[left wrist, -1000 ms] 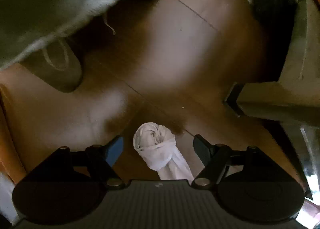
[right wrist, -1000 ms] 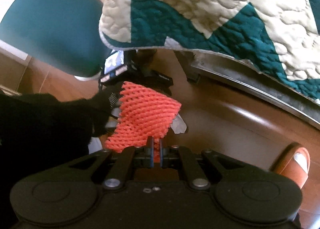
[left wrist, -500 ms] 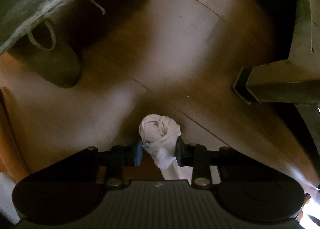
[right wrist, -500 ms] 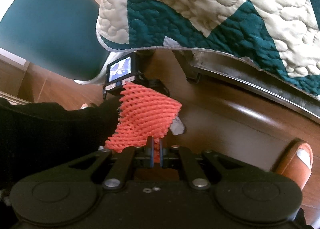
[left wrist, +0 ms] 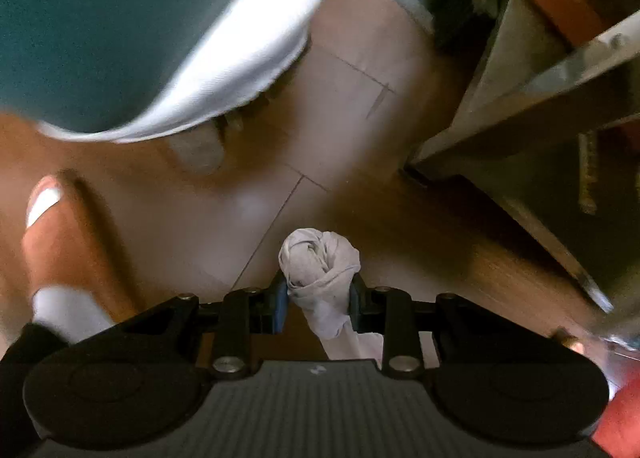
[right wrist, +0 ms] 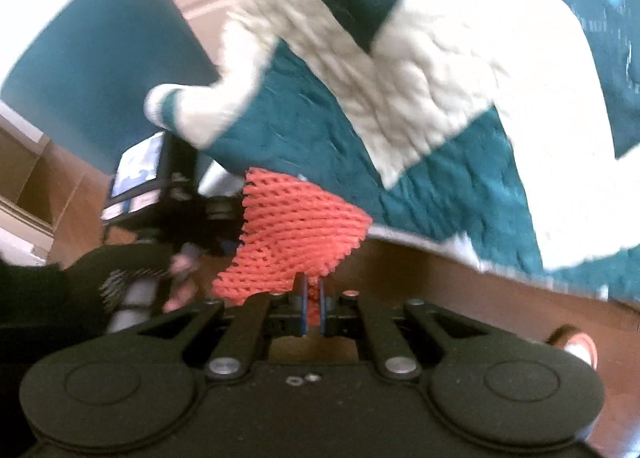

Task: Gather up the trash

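Observation:
In the left wrist view a crumpled white paper wad (left wrist: pixel 320 258) is pinched between the pads of my left gripper (left wrist: pixel 318 292), which points straight down and holds it well above the brown floor (left wrist: pixel 224 218). The wad's tail hangs back under the gripper body. In the right wrist view my right gripper (right wrist: pixel 313 300) is shut on the lower edge of an orange foam net (right wrist: pixel 296 226), which stands up from the fingers. Behind the net the other gripper's small lit screen (right wrist: pixel 138 170) and a dark-sleeved hand (right wrist: pixel 132 282) show.
A teal-and-white quilt (right wrist: pixel 420 90) hangs over the bed edge. A teal cushion with a white rim (left wrist: pixel 120 18) fills the upper left. An orange slipper (left wrist: pixel 60 242) lies on the floor at left, a grey metal frame (left wrist: pixel 532 98) stands at right.
The left jaws closed on the white wad and lifted it off the floor; the floor now looks farther away. The right gripper rose a little, still holding the orange net.

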`<state>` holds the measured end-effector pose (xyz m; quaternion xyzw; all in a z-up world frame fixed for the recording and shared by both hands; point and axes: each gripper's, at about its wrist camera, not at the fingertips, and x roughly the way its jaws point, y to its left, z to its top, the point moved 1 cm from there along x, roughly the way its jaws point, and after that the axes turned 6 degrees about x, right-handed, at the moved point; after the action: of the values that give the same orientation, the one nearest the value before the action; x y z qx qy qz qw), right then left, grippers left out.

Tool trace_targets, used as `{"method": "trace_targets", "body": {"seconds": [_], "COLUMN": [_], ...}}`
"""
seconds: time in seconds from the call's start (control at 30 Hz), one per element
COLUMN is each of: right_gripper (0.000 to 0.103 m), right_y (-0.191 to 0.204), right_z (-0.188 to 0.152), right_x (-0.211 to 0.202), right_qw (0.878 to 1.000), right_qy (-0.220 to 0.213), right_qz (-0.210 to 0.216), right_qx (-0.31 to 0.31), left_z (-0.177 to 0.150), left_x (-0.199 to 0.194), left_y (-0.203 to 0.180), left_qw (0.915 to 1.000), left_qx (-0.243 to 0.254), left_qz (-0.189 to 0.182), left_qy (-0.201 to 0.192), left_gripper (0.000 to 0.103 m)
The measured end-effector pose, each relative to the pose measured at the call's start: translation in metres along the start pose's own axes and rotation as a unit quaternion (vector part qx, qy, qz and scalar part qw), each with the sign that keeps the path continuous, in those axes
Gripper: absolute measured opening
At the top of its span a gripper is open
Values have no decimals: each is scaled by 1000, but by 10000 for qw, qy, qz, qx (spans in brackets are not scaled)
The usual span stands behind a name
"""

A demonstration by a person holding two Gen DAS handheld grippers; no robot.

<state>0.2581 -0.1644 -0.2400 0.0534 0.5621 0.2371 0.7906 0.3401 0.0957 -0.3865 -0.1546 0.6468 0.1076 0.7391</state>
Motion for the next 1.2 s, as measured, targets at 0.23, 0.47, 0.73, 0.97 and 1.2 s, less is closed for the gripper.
{"method": "trace_targets", "body": {"seconds": [0.23, 0.47, 0.73, 0.97, 1.2], "right_gripper": [4, 4, 4, 4, 4], "right_y": [38, 64, 103, 156, 217], "right_z": [-19, -28, 11, 62, 112], "right_x": [-36, -89, -147, -174, -166], "right_qw": [9986, 9963, 9884, 9755, 9619], "right_qy": [-330, -733, -1318, -1816, -2072], "right_qz": [215, 297, 240, 250, 222], "right_qx": [-342, -331, -712, -1219, -1771], "left_z": [-42, -77, -84, -58, -13], "left_x": [-96, -189, -274, -341, -394], "left_y": [19, 35, 39, 58, 92], "left_qw": [9989, 9922, 9775, 9571, 9363], "left_qx": [-6, 217, 502, 601, 557], "left_qz": [-36, -263, -433, -464, -185], "left_qy": [-474, -1195, -2003, -2798, -3462], "left_gripper": [29, 29, 29, 29, 29]}}
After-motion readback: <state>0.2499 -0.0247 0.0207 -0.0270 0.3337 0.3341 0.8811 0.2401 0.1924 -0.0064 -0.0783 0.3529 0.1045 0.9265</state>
